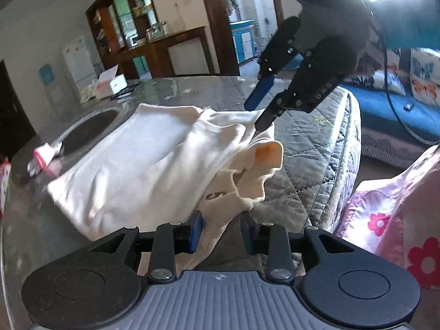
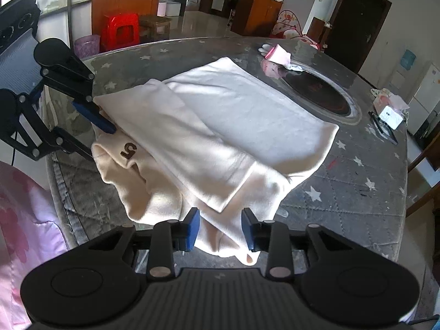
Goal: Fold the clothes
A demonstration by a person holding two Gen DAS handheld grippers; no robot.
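A cream garment (image 1: pixel 143 162) with a dark "5" mark lies partly folded on the round table (image 1: pixel 33 228); it also shows in the right wrist view (image 2: pixel 233 126). My left gripper (image 1: pixel 221 231) is open, its blue pads either side of a fold of cream cloth at the garment's near edge; it shows from the side in the right wrist view (image 2: pixel 96 132). My right gripper (image 2: pixel 220 229) is open with a hanging corner of the garment between its pads. In the left wrist view it (image 1: pixel 260 110) hovers over the garment's far corner.
A dark round inset (image 2: pixel 319 93) sits in the table (image 2: pixel 357 198) beyond the garment. A pink and white item (image 2: pixel 277 55) lies at the far edge, and a white box (image 2: pixel 390 115) with a tablet lies to the right. A pink floral quilt (image 1: pixel 398 214) lies beside the table.
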